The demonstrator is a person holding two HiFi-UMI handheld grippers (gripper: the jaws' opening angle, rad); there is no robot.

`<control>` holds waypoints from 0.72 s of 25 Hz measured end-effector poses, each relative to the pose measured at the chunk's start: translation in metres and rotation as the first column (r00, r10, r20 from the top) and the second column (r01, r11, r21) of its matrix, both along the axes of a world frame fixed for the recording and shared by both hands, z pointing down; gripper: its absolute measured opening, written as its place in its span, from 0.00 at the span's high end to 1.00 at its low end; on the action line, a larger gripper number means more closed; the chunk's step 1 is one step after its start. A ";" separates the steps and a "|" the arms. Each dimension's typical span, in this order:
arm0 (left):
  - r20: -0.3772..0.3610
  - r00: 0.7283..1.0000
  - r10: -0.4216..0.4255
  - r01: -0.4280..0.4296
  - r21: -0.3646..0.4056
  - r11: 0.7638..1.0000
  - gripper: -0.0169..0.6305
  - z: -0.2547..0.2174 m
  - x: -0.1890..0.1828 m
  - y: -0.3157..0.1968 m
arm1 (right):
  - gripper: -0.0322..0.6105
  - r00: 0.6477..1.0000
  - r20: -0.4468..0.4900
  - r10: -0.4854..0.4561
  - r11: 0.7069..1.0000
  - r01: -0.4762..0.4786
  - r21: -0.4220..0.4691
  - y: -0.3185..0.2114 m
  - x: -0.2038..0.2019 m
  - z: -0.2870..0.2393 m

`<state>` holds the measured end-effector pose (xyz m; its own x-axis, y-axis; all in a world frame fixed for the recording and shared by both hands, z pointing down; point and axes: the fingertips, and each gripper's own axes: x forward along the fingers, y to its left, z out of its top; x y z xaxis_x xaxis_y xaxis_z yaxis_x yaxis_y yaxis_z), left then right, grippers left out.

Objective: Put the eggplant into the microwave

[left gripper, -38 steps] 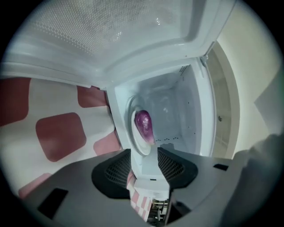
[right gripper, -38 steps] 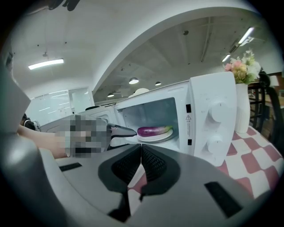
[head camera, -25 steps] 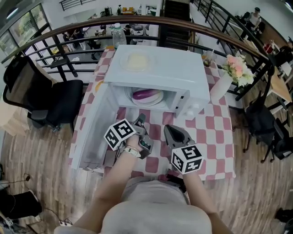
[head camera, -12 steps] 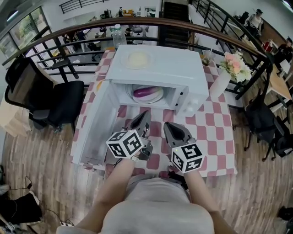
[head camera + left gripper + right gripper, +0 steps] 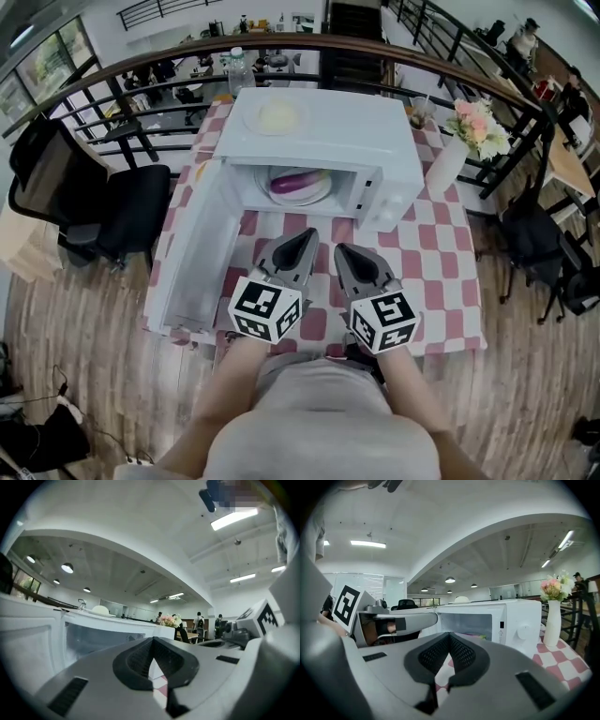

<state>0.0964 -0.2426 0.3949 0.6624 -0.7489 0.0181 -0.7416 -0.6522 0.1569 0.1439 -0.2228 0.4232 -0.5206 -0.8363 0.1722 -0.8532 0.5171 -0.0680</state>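
The purple eggplant (image 5: 298, 180) lies on a white plate inside the white microwave (image 5: 375, 141), whose door (image 5: 192, 272) hangs open to the left. Both grippers hover side by side over the checked table, in front of the opening and apart from it. My left gripper (image 5: 302, 241) is shut with nothing between its pads, and in its own view (image 5: 153, 641) the microwave (image 5: 93, 632) fills the left. My right gripper (image 5: 343, 253) is also shut and empty (image 5: 449, 637); its view shows the microwave's open cavity (image 5: 471, 620) and the left gripper (image 5: 401, 620) alongside.
A red and white checked table (image 5: 441, 281) carries the microwave. A white vase of flowers (image 5: 450, 159) stands at its right. A pale plate (image 5: 277, 116) rests on the microwave's top. A black chair (image 5: 103, 216) stands left, with a curved railing behind.
My left gripper has risen and rolled over, coming from beside the open door to sit level next to the right gripper. The right gripper has barely shifted.
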 end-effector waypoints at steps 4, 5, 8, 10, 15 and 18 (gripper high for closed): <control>0.043 0.999 0.028 -0.030 0.044 0.999 0.97 -0.007 0.009 0.009 | 0.91 1.000 0.006 0.004 1.000 -0.004 0.030 0.004 -0.003 -0.006; 0.059 0.998 0.030 -0.034 0.056 0.998 0.97 -0.008 0.010 0.011 | 0.91 1.000 0.009 0.006 0.999 -0.006 0.040 0.005 -0.004 -0.007; 0.079 0.996 0.034 -0.040 0.073 0.997 0.97 -0.009 0.010 0.015 | 0.91 1.000 0.019 0.012 0.997 -0.013 0.075 0.009 -0.006 -0.012; 0.085 0.996 0.034 -0.040 0.076 0.996 0.97 -0.008 0.010 0.017 | 0.91 1.000 0.022 0.013 0.996 -0.015 0.091 0.011 -0.007 -0.014; 0.090 0.995 0.036 -0.042 0.067 0.997 0.97 -0.004 0.009 0.021 | 0.91 1.000 0.011 0.014 0.993 -0.015 0.119 0.017 -0.009 -0.017; 0.083 0.996 0.037 -0.042 0.063 0.997 0.97 -0.003 0.009 0.021 | 0.91 1.000 0.002 0.013 0.991 -0.013 0.132 0.018 -0.009 -0.019</control>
